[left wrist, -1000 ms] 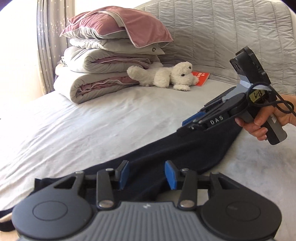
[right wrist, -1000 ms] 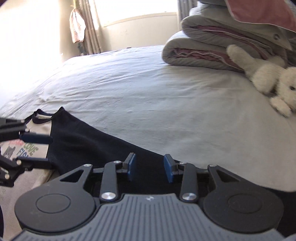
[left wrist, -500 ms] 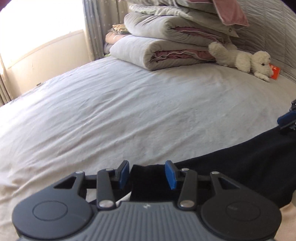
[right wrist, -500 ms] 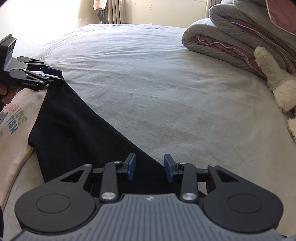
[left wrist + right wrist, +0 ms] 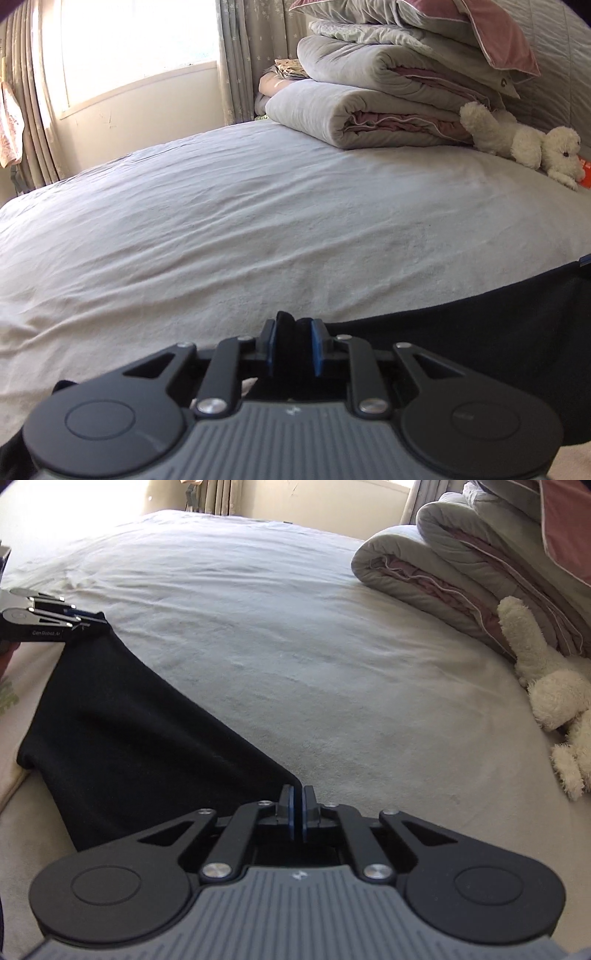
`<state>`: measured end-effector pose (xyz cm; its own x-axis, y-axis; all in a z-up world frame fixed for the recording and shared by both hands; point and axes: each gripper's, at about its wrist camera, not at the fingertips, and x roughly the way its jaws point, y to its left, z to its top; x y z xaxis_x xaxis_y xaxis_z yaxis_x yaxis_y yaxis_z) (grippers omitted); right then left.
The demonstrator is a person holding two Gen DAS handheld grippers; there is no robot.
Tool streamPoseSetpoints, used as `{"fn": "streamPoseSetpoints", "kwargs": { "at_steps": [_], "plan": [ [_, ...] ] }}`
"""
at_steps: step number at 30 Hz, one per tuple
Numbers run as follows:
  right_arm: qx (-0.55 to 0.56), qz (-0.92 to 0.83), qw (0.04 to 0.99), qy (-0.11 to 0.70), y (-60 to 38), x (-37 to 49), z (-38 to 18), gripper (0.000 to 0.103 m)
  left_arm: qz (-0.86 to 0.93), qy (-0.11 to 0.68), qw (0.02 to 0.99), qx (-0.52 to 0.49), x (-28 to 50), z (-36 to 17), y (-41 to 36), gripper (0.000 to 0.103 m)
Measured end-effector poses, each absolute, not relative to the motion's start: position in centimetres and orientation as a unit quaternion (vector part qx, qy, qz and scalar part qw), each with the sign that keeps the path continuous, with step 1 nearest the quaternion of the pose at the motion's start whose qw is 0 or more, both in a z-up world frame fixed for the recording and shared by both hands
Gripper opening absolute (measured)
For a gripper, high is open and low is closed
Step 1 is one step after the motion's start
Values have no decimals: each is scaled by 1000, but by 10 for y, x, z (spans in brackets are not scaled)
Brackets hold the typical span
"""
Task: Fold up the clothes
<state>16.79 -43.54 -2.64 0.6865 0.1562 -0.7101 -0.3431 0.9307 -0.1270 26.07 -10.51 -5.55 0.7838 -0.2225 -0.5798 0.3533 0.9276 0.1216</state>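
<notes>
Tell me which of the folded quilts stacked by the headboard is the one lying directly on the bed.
The bottom grey quilt, rolled with its pink lining showing at the open end; the others sit on top of it, and the white plush dog lies against it.

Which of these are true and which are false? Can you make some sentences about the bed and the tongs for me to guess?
1. Both tongs are pinching the black cloth. True: the left tongs and the right tongs each grip an edge of it.
2. The white stuffed toy sits on top of the folded blankets. False: it lies on the bed beside them.
3. The black cloth is already folded into a neat square. False: it is stretched between the tongs.
4. A pink pillow tops the blanket pile. True.
</notes>
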Motion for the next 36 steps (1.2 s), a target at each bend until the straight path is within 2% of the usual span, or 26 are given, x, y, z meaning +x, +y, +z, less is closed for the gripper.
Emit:
{"fn": "streamPoseSetpoints", "kwargs": {
  "at_steps": [2,6,9,14,17,25,29,36],
  "plan": [
    [-119,130,913,368,-434,166,-26,6,-144,289,938,129,258,-54,-109,29],
    [-105,114,920,361,-431,163,-25,21,-137,258,947,133,239,-43,-114,32],
    [-88,119,926,346,-425,157,-20,23,-164,244,946,134,222,-36,-125,34],
    [-44,166,926,337,-401,153,-20,25,-253,248,926,132,201,-33,-163,34],
    [-57,171,921,346,-389,148,-33,25,-308,261,904,141,189,-40,-188,34],
    [-57,157,931,326,-409,90,-43,42,-371,239,876,195,143,-62,-201,32],
    [-34,148,935,320,-427,68,-40,43,-382,235,870,205,136,-52,-197,32],
    [-32,74,951,298,-464,86,-22,45,-408,239,860,194,143,-43,-213,33]
  ]
}}
